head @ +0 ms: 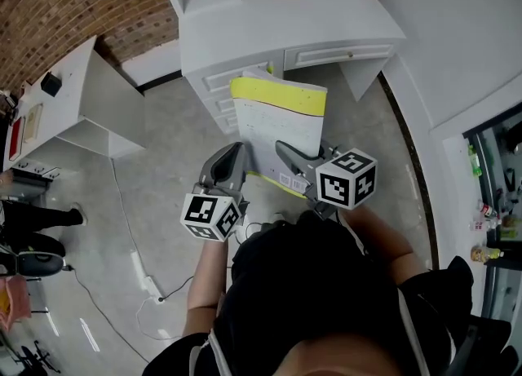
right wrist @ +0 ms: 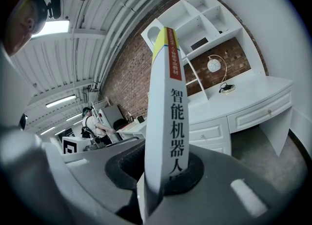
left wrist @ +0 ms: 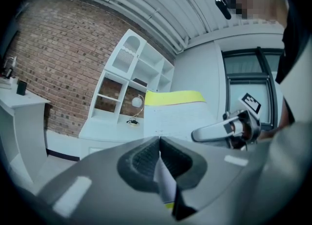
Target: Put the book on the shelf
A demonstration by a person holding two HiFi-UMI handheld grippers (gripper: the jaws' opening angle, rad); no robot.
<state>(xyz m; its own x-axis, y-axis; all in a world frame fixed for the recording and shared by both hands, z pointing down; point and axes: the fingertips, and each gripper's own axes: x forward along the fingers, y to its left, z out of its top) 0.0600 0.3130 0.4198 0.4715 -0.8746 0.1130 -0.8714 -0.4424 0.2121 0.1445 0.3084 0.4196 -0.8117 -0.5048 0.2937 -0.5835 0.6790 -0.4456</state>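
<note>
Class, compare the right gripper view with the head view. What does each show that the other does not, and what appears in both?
Only the right gripper view shows the spine of the book with its printed characters, a ceiling light and a person at a far table. Only the head view shows the book's broad cover, a marker cube and the holder's own dark top. Both show the book clamped in the right gripper, the white desk and the shelf above it.
</note>
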